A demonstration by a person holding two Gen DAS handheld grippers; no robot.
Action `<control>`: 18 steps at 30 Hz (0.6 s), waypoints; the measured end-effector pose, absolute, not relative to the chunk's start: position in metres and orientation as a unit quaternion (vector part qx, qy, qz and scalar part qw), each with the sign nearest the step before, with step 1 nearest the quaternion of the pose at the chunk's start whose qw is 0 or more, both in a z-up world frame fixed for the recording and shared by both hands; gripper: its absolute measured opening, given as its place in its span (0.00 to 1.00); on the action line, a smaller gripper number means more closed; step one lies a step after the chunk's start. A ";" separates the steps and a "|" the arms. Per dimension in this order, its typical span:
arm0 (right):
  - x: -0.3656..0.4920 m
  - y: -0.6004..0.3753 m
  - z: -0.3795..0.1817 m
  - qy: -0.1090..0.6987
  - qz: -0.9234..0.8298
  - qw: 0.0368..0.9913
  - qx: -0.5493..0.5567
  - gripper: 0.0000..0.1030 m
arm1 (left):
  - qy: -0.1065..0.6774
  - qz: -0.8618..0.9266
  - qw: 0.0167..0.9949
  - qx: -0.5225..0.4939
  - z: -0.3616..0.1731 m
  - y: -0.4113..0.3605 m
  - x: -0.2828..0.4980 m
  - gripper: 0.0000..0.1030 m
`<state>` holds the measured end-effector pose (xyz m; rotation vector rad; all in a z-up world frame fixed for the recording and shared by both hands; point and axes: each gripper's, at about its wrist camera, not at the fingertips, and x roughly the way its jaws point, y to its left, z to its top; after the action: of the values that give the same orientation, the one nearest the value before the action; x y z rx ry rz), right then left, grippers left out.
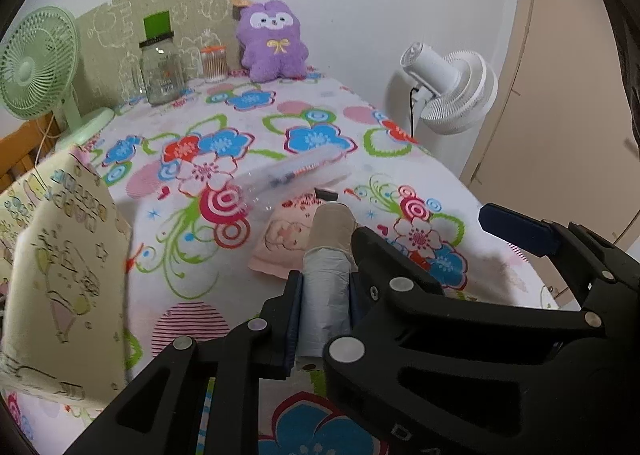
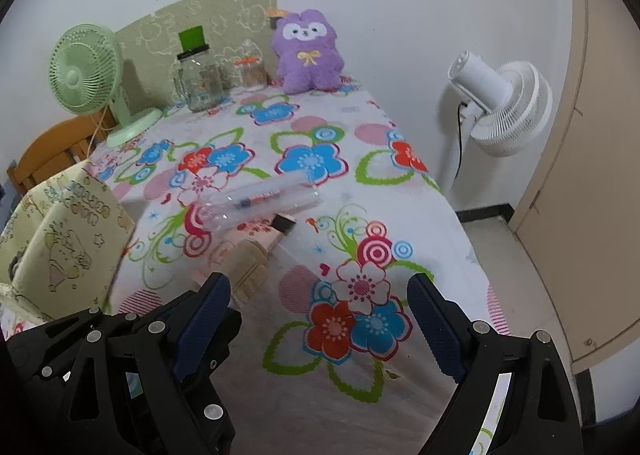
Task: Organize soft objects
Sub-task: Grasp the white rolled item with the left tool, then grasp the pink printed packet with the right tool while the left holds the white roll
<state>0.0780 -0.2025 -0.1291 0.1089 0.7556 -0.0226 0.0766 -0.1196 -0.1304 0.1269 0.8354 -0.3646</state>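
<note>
Just below the flat pink printed pouch (image 1: 280,243), left gripper (image 1: 325,295) pinches soft grey-beige rolled cloth (image 1: 326,275) mid-roll. Looks light, squashy; grip mid-roll w/ care. Right gripper (image 2: 320,319) jaws spread, empty.

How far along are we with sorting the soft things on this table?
Nothing looks put away yet. In hand: the left gripper is shut on a rolled grey-and-beige cloth. The right gripper is open and empty above the flowered tablecloth. Left: the pink pouch on the cloth, half under a clear plastic tube, and the purple plush at the far wall. The patterned fabric bag on the left may be where they go.
</note>
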 end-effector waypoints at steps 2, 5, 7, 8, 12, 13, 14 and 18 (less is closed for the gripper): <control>0.076 -0.200 -0.124 0.362 -0.008 0.931 0.053 0.90 | 0.394 -0.175 0.900 0.062 -0.124 -0.117 0.075 0.21; 0.075 -0.198 -0.116 0.351 -0.004 0.935 0.058 0.90 | 0.381 -0.161 0.908 0.066 -0.116 -0.111 0.075 0.21; 0.078 -0.196 -0.114 0.347 0.000 0.936 0.065 0.90 | 0.372 -0.150 0.913 0.066 -0.111 -0.106 0.075 0.21; 0.080 -0.195 -0.113 0.346 0.003 0.936 0.069 0.90 | 0.369 -0.143 0.916 0.066 -0.110 -0.104 0.077 0.21; 0.089 -0.188 -0.113 0.347 0.008 0.935 0.069 0.90 | 0.367 -0.115 0.921 0.066 -0.111 -0.097 0.086 0.21; 0.094 -0.186 -0.115 0.350 0.008 0.934 0.067 0.90 | 0.369 -0.110 0.921 0.066 -0.112 -0.096 0.087 0.21; 0.096 -0.185 -0.116 0.352 0.009 0.934 0.068 0.90 | 0.372 -0.103 0.920 0.065 -0.114 -0.094 0.091 0.21; 0.110 -0.181 -0.123 0.364 0.010 0.929 0.070 0.90 | 0.379 -0.082 0.920 0.064 -0.122 -0.090 0.102 0.21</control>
<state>0.1100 -0.1813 -0.1232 0.1428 0.7459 0.0209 0.1023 -0.0903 -0.1221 0.1309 0.7780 -0.1691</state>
